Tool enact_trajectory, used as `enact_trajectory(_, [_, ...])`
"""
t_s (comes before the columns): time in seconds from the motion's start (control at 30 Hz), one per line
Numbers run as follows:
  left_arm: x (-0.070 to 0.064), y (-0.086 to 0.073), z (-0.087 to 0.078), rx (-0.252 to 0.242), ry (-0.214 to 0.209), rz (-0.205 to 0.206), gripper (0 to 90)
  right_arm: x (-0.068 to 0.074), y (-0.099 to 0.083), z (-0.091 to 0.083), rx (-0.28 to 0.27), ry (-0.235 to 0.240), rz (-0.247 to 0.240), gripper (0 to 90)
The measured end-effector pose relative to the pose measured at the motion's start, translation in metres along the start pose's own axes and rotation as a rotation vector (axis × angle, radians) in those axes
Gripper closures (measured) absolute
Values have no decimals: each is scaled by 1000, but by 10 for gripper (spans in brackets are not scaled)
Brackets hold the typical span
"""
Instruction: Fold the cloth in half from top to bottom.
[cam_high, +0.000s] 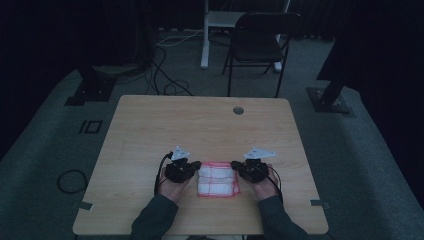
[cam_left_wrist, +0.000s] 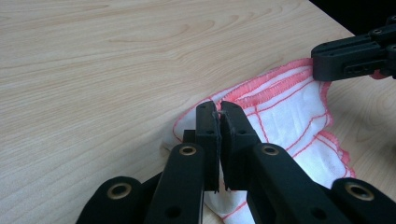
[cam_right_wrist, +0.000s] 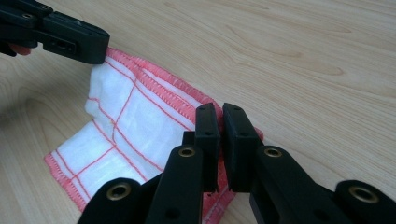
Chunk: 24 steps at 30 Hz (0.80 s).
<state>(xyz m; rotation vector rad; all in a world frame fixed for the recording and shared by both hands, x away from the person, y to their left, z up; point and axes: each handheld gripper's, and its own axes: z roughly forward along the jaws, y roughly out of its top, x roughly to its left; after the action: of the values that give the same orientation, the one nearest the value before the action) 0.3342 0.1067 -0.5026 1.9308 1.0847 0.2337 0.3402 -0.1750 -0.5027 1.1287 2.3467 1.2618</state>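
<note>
Both the left gripper (cam_left_wrist: 218, 112) and the right gripper (cam_right_wrist: 220, 114) are clamped tight on the cloth's (cam_high: 217, 177) far corners — uneven pulling could slip a thin hem free, collapsing the fold.

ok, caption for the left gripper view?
Left tool shut on the red-hemmed white cloth, right tool at its far corner.

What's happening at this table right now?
A person at a wooden table is handling a white cloth with red trim. The left hand-held gripper is shut on one far corner, and the right hand-held gripper is shut on the other. The cloth lies folded near the table's front edge.
</note>
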Motion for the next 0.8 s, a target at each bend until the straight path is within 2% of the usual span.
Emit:
enact_trajectory(0.43, [-6,-7,-9,-13,-16,4,871,7,-8,-9,-17,21,0,860])
enact_trajectory(0.8, [-8,-18,-15,-23,-35,-16,870,11,-13,-16,-24,45,-9,859])
